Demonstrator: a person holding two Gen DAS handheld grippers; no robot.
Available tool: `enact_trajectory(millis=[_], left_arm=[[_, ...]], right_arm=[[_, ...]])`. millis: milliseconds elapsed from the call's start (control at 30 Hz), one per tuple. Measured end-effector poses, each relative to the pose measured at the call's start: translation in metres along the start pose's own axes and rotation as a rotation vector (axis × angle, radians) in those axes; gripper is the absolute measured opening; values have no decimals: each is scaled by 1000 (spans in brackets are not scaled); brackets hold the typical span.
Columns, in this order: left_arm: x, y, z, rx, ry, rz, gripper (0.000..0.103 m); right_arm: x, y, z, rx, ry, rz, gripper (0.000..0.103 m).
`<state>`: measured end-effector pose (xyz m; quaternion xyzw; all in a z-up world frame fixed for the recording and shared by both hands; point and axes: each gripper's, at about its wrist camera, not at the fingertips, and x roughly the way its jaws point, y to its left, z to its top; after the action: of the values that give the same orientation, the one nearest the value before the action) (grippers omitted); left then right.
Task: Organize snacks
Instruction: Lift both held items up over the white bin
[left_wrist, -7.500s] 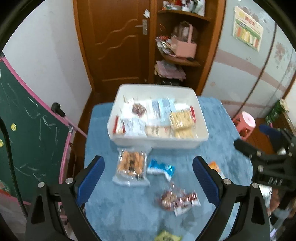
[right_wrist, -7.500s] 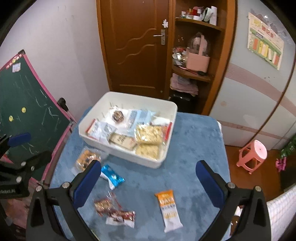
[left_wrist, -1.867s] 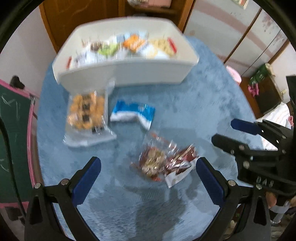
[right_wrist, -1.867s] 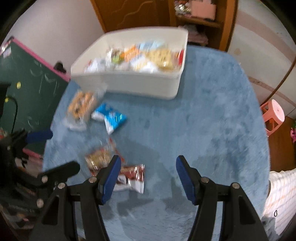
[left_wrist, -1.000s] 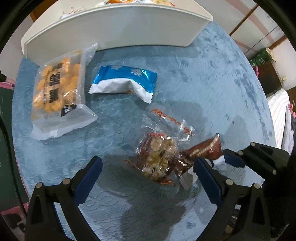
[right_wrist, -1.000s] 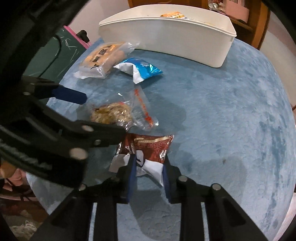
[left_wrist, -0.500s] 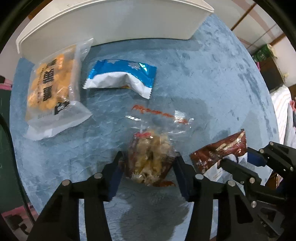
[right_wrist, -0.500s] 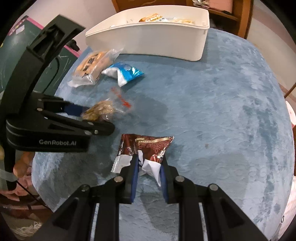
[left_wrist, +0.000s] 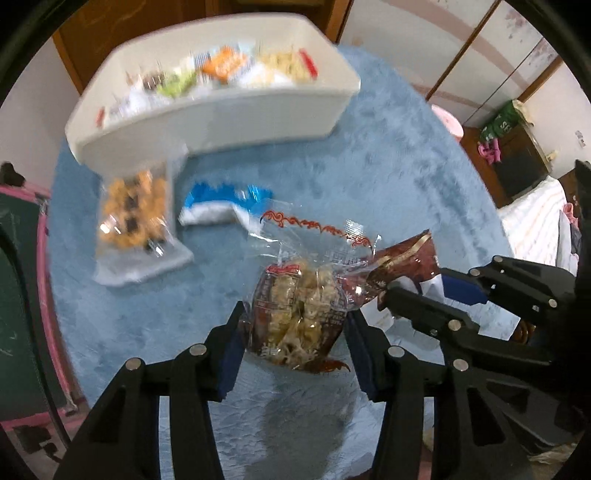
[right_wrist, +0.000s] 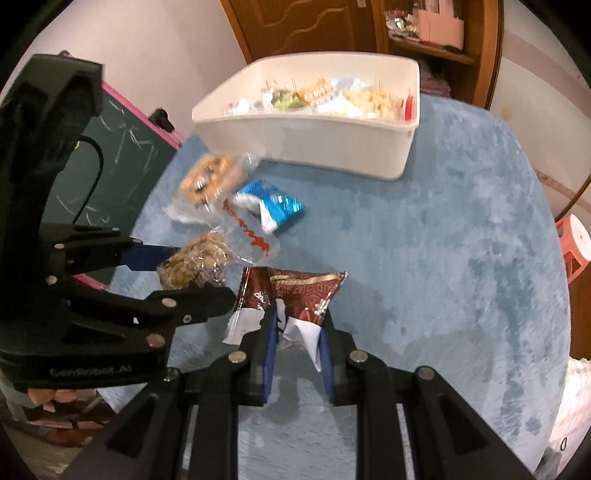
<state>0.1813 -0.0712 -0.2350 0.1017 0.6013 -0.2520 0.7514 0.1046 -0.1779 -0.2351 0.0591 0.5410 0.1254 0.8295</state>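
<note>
My left gripper (left_wrist: 295, 325) is shut on a clear bag of nut candy (left_wrist: 303, 299) and holds it above the blue tablecloth; it also shows in the right wrist view (right_wrist: 195, 262). My right gripper (right_wrist: 297, 325) is shut on a dark red snack packet (right_wrist: 295, 288), also lifted; the packet shows in the left wrist view (left_wrist: 399, 266). A white bin (left_wrist: 221, 122) with several snacks stands at the far side, also in the right wrist view (right_wrist: 314, 136). A clear cookie bag (left_wrist: 133, 221) and a blue packet (left_wrist: 225, 203) lie in front of the bin.
The round table has a blue cloth (right_wrist: 443, 258). A green chalkboard with a pink frame (right_wrist: 110, 155) stands at the left. A pink stool (right_wrist: 576, 243) is at the right. A wooden door and shelves (right_wrist: 424, 29) are behind the table.
Both grippers have risen with their packets, lifting them off the cloth. The view now tilts up toward the bin, and the two packets are closer together.
</note>
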Motion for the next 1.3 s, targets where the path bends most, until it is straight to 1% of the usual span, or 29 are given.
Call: enact_trajectory(millis=[67, 267, 400, 567, 700, 900, 1100, 1200, 1300], left_arm=[[-19, 2, 8, -14, -42, -9, 50], [-64, 3, 33, -24, -166, 0, 50], [-96, 9, 52, -32, -258, 18, 50], [-129, 23, 73, -55, -337, 44, 50], [-146, 33, 96, -92, -374, 69, 50], [-159, 43, 119, -133, -411, 81, 50], [-165, 52, 138, -154, -423, 114, 50], [-170, 57, 148, -157, -440, 120, 50], [-176, 56, 158, -148, -457, 142, 50]], right_arm=[[-6, 3, 8, -1, -23, 5, 21], [-36, 8, 38, -23, -116, 2, 21], [-57, 7, 63, -17, -191, -9, 21], [-79, 0, 94, 7, -270, -28, 21], [-97, -3, 120, 24, -351, -77, 21], [-121, -4, 153, 65, -452, -111, 21], [-135, 0, 173, 73, -504, -121, 21], [-139, 1, 181, 78, -518, -127, 21], [-138, 0, 189, 93, -519, -123, 21]])
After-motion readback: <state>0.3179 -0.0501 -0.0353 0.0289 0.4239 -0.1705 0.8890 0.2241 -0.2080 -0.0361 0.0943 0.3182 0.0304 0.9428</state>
